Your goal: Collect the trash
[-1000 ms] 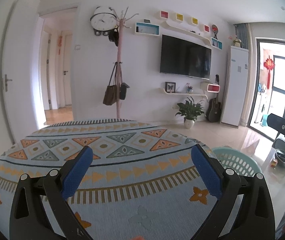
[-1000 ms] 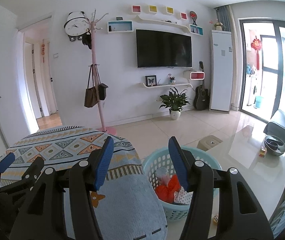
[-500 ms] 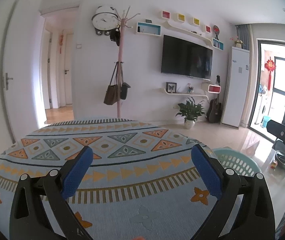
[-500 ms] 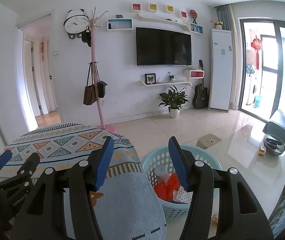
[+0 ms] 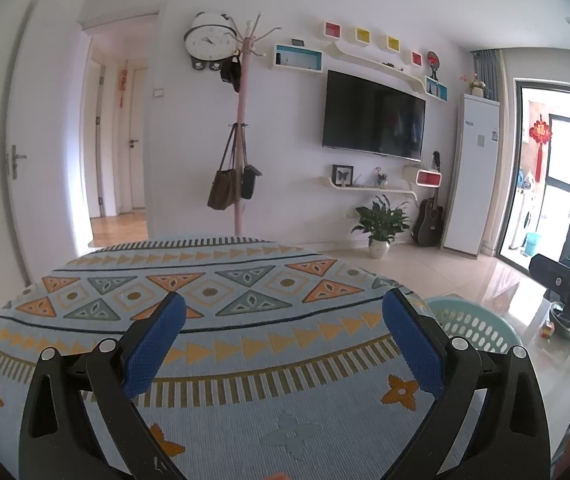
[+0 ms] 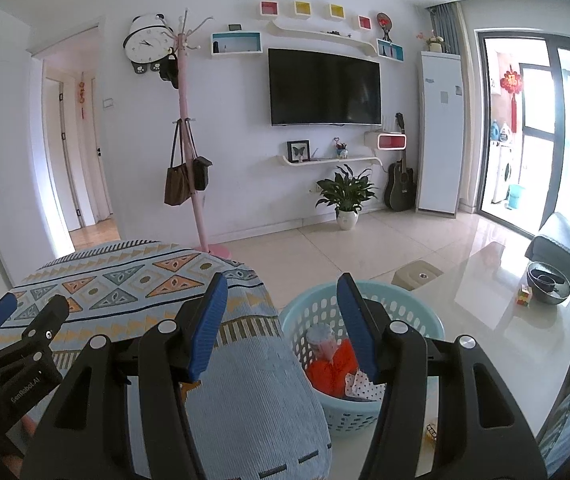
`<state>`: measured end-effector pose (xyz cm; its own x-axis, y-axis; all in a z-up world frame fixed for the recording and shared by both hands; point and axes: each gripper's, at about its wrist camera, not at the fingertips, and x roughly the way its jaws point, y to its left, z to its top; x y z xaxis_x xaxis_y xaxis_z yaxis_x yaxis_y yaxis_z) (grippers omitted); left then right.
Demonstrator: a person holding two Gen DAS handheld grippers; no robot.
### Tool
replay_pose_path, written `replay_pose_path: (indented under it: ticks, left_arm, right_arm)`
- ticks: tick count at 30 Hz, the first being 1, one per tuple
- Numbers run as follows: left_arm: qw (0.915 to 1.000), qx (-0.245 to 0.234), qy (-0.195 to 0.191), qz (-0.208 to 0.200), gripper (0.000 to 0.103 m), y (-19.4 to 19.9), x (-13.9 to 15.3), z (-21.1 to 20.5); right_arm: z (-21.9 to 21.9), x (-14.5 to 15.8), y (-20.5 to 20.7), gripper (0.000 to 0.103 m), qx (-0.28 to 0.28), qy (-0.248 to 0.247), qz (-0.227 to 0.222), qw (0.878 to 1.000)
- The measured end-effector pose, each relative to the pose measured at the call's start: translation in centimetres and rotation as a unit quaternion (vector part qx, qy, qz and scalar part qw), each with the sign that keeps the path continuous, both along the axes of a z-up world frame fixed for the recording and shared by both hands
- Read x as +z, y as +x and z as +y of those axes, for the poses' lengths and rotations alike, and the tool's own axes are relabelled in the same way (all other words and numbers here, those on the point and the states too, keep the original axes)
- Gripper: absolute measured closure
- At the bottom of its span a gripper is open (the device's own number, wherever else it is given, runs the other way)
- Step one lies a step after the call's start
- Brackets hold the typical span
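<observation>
A light blue plastic basket (image 6: 401, 300) stands on the floor beside the patterned cloth; it holds an orange wrapper (image 6: 331, 368), a clear plastic cup (image 6: 321, 340) and a dotted scrap (image 6: 363, 384). Its rim shows in the left wrist view (image 5: 469, 320). My right gripper (image 6: 283, 324) is open and empty, above the basket's near left side. My left gripper (image 5: 285, 340) is open and empty over the patterned cloth (image 5: 245, 300); it also shows in the right wrist view (image 6: 25, 312).
A glass coffee table (image 6: 505, 320) with a dark bowl (image 6: 547, 282) and a small cube (image 6: 524, 295) stands right of the basket. A small wrapper (image 6: 431, 432) lies on the floor by the basket. A coat rack (image 6: 189, 140), plant (image 6: 345, 196) and low stool (image 6: 417, 274) stand farther off.
Both views have shifted slightly; the basket sits a little lower in the right wrist view. Both grippers stay open and empty.
</observation>
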<state>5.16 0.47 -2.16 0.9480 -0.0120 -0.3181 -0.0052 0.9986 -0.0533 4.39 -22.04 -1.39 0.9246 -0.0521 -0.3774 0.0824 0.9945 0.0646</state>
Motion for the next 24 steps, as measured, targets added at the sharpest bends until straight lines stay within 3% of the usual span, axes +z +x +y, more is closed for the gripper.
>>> replay_pose_path:
  ticks: [24]
  left_arm:
    - [1.0000, -0.003, 0.000, 0.004, 0.008, -0.02, -0.08, -0.14]
  right_arm:
    - [-0.05, -0.33, 0.13, 0.050, -0.005, 0.001, 0.005, 1.000]
